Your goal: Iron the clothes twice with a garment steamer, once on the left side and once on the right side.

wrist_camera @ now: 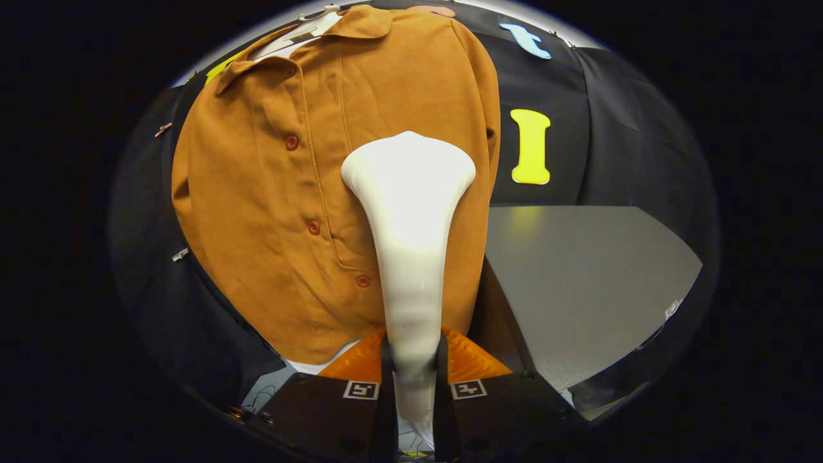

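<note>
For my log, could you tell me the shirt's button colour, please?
Reddish-brown, seen clearly in the gripper view: shirt, buttons.

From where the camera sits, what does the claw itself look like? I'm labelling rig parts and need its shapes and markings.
The claw shows as two blocky dark housings, one on each side of a narrow central gap. Each housing carries a small square black-and-white marker near its inner top corner. Its fingers rise as ribbed wedges that taper toward the tips. No cable can be made out on it.

Staged recording booth, not lived-in home: black cloth wall (617, 128) draped behind and to sides, pinned with small clips (180, 254). Brown button-up shirt (270, 212) hangs on hanger (315, 22) against cloth. Bare grey tabletop (578, 276) beside shirt. Loose cables (257, 395) low down.
</note>
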A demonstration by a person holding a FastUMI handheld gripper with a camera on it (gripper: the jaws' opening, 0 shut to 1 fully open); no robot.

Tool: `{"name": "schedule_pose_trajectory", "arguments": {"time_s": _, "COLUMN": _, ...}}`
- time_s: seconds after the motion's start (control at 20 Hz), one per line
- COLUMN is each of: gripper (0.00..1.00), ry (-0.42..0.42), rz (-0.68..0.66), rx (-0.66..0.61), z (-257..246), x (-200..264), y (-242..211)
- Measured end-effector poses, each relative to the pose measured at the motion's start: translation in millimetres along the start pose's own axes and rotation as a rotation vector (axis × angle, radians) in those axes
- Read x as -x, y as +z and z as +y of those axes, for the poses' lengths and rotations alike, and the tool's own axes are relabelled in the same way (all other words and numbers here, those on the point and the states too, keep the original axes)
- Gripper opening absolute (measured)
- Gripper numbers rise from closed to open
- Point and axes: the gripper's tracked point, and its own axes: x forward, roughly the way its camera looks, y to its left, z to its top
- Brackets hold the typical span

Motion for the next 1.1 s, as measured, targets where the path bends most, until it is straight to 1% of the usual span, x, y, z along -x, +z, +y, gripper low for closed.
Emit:
{"name": "schedule_pose_trajectory", "arguments": {"time_s": 0.35, "gripper": 0.25, "ry": -0.014, "rz": 0.127, "rx": -0.007, "z": 0, "x": -16, "y": -57}}
{"name": "schedule_pose_trajectory", "arguments": {"time_s": 0.55, "gripper": 0.25, "ry": -0.007, "rz": 0.211, "rx": -0.044, "z": 3, "x": -19, "y": -87}}
{"name": "schedule_pose_trajectory", "arguments": {"time_s": 1.1, "gripper": 0.26, "ry": 0.002, "rz": 0.329, "rx": -0.045, "z": 11, "x": -11, "y": -141}}
